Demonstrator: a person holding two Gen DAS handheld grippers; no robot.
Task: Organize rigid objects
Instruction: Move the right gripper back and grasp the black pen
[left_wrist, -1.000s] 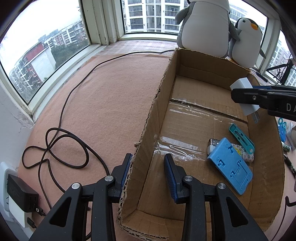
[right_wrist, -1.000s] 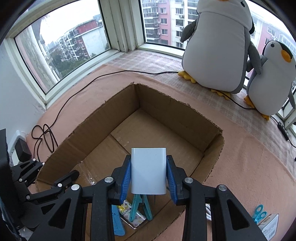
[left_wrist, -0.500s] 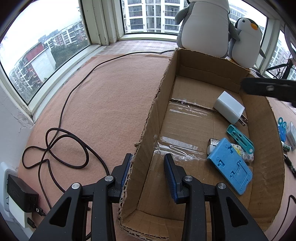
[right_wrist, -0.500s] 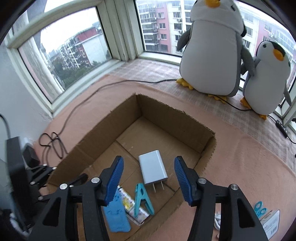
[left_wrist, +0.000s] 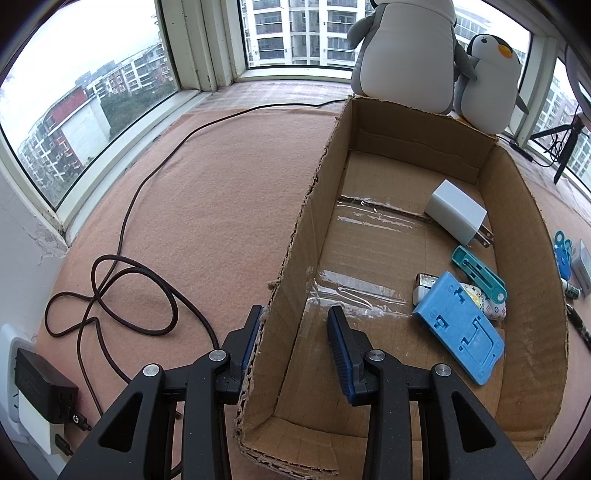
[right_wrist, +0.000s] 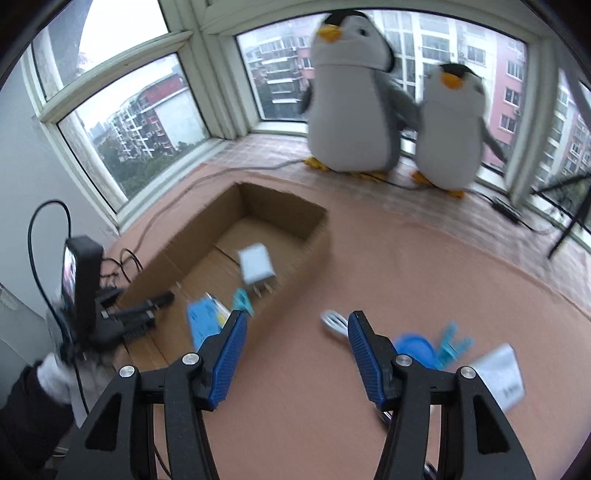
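Note:
An open cardboard box lies on the pink mat. Inside lie a white plug charger, a teal clip, a blue plastic plate and a small patterned packet. My left gripper is open and straddles the box's left wall, one finger on each side. My right gripper is open and empty above the mat, to the right of the box. The charger shows in the box. Loose items lie on the mat near the right gripper: a white cable, a blue round thing, a blue clip and a white card.
Two plush penguins stand by the window behind the box. A dark cable coils on the mat left of the box, next to a black adapter. Blue clips and pens lie right of the box. A tripod stands far right.
My right gripper opened and let the white charger drop into the box, then drew back to the right over the mat. The left gripper has stayed on the box wall.

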